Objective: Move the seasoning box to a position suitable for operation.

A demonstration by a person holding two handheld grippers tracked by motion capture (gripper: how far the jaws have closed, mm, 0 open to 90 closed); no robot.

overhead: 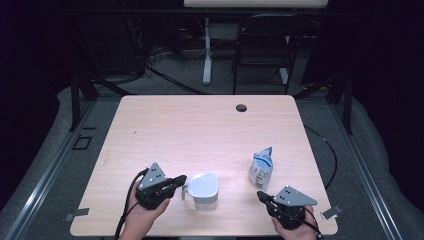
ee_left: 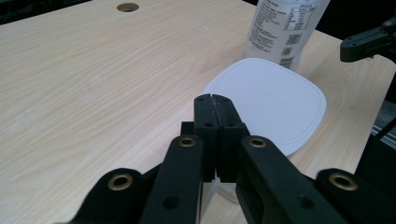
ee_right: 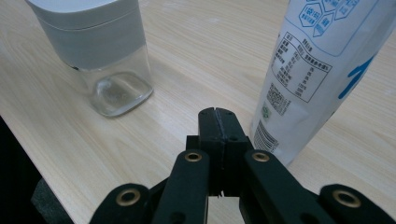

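A clear square container with a white lid [overhead: 204, 188] stands near the table's front edge; its lid [ee_left: 271, 102] and its glass base [ee_right: 116, 91] show in the gripper views. A white and blue pouch [overhead: 261, 168] stands upright to its right, with printed labels [ee_right: 303, 70] [ee_left: 282, 28]. My left gripper [overhead: 181, 179] is shut and empty, its tips just left of the container [ee_left: 215, 99]. My right gripper [overhead: 260, 195] is shut and empty, just in front of the pouch [ee_right: 216, 112].
The light wooden table [overhead: 190, 130] has a round cable hole [overhead: 241, 107] near its far edge. A dark chair [overhead: 262, 47] and a white desk leg [overhead: 206, 55] stand beyond the table. Cables trail from both grippers.
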